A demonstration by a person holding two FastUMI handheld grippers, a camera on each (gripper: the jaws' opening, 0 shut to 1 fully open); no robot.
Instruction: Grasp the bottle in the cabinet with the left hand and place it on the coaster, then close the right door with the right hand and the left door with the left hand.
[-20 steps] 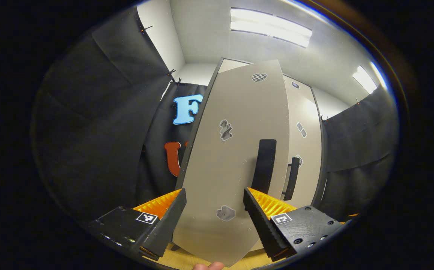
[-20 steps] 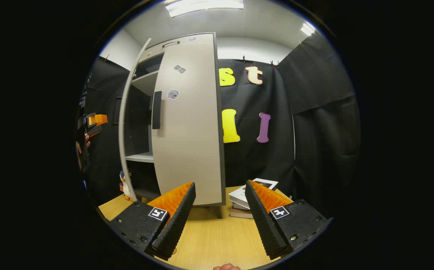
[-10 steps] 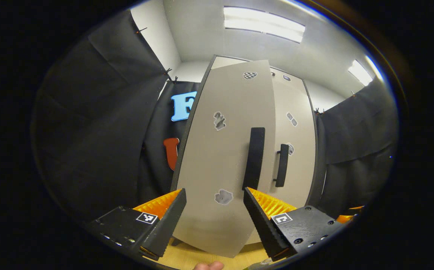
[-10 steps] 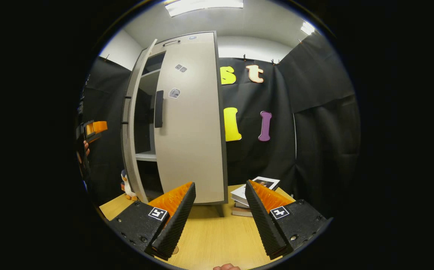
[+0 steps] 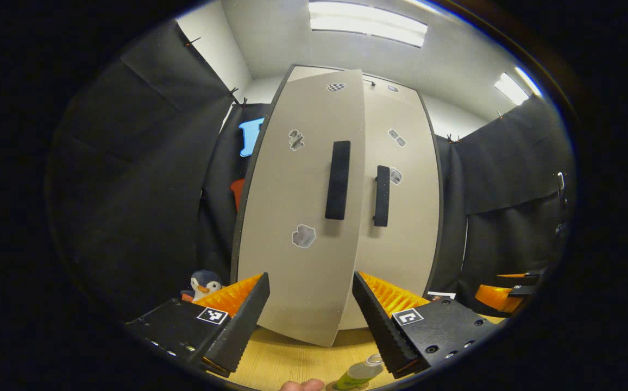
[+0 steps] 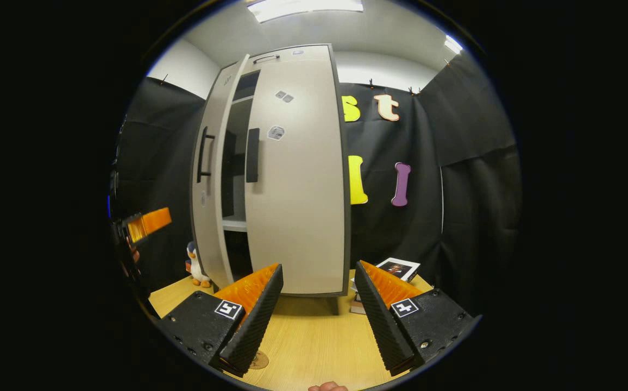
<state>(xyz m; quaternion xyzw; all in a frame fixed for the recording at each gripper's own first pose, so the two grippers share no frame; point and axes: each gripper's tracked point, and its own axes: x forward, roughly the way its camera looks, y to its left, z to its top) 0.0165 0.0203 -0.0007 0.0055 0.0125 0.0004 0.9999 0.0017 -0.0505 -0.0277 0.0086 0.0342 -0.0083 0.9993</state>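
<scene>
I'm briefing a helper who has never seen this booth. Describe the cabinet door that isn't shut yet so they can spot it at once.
Start at the tall pale cabinet standing on the wooden table. It has two full-height doors, each with a dark vertical handle. The left door, on the toy penguin's side, is the one: it stands slightly ajar with a dark gap showing shelves, while the right door lies flush.

In the left gripper view, the bottle (image 5: 358, 373) at 6 o'clock is cut off by the picture's edge and partly hidden behind a finger (image 5: 380, 326) of the left gripper; only its cap and upper body show. The penguin toy (image 5: 203, 284) at 8 o'clock is hidden below the chest. The right gripper (image 5: 501, 293) at 4 o'clock is half lost at the rim, so how its jaws stand cannot be told. In the right gripper view, the coaster (image 6: 260, 359) at 6 o'clock is mostly covered, and the books (image 6: 395, 271) at 5 o'clock partly so.
</scene>
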